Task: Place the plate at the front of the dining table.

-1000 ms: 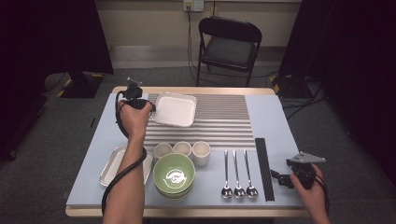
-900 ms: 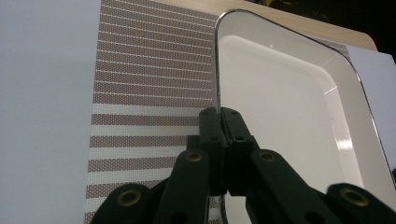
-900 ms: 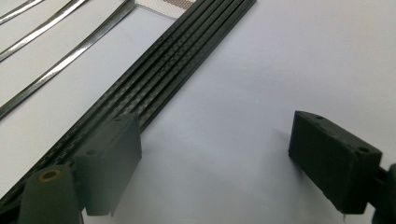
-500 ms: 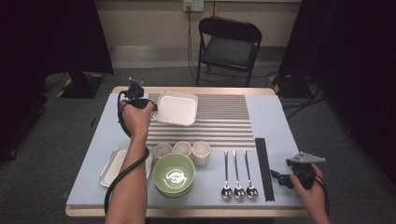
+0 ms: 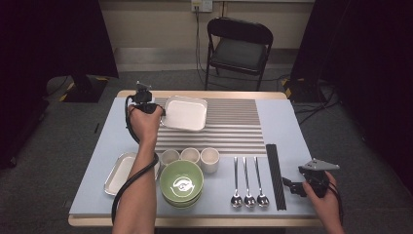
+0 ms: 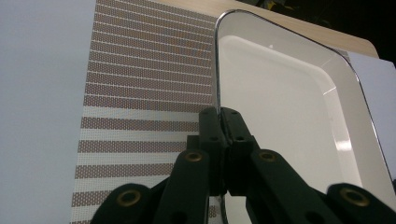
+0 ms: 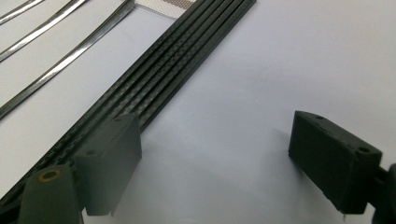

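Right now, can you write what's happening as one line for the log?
left gripper: shut on white tray rim | right gripper: open, beside black chopsticks | tray over striped mat

Folding chair (image 5: 238,46) — grey floor (image 5: 53,161) (carpet, perhaps).

Left hand-held gripper (image 5: 158,110) grips the white tray (image 5: 184,113) edge over the striped mat (image 5: 234,131); 3 spoons (image 5: 248,181) lie near.

Tabletop (image 5: 292,126): pale blue-grey top, wooden edge, frame centre. Striped mat (image 5: 229,131) across upper middle. Metal tray (image 5: 119,173) at lower left. Three small cups (image 5: 190,156) in row at centre; green bowls (image 5: 181,184), stacked, just below them. Three spoons (image 5: 248,183) side by side, lower right of centre. Black chopsticks (image 5: 275,175) right of spoons.
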Tool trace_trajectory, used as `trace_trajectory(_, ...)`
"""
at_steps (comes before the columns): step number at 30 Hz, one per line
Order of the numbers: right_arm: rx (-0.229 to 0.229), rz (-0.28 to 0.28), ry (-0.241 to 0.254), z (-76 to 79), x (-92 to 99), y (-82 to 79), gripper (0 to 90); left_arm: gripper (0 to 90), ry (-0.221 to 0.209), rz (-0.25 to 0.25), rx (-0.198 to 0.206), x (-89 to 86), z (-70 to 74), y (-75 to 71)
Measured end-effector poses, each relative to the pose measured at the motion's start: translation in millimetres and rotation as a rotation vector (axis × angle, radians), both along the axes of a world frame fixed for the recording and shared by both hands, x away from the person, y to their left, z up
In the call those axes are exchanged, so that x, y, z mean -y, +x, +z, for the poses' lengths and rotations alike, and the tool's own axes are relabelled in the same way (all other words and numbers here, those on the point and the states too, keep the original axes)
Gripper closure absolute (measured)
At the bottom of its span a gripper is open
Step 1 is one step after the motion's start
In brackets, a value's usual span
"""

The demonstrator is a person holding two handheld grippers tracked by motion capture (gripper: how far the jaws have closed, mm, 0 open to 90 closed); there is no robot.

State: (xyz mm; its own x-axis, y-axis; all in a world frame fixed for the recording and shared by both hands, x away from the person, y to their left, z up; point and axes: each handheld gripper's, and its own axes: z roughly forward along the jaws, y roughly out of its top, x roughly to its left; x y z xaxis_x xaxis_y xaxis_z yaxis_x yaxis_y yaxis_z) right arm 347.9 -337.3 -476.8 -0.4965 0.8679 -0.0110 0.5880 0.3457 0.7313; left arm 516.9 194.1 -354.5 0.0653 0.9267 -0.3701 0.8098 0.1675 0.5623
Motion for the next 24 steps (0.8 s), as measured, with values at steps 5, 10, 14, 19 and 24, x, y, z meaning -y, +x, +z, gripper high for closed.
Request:
trace_trajectory(5, 0.001, 0.000, 0.000, 0.0, 0.0, 0.0, 16.3, 88.8, -0.001, 0.006, -0.004, 3.9, -0.4, 1.1)
trace_trajectory(10, 0.000, -0.001, 0.000, 0.0, 0.0, 0.0, 16.3, 88.8, -0.006, 0.006, -0.008, 6.7, -2.3, 3.0)
trace_trajectory(14, 0.000, 0.000, 0.001, 0.0, 0.1, 0.0, 16.4, 88.7, -0.011, 0.002, -0.012, 8.2, -2.8, 4.3)
trace_trajectory(19, -0.001, 0.001, 0.001, 0.0, 0.2, 0.1, 16.4, 88.7, -0.004, 0.001, -0.014, 9.4, -2.0, 5.2)
trace_trajectory(24, -0.001, 0.001, 0.001, 0.0, 0.1, 0.1, 16.3, 88.6, 0.003, 0.000, -0.014, 11.0, -2.1, 6.4)
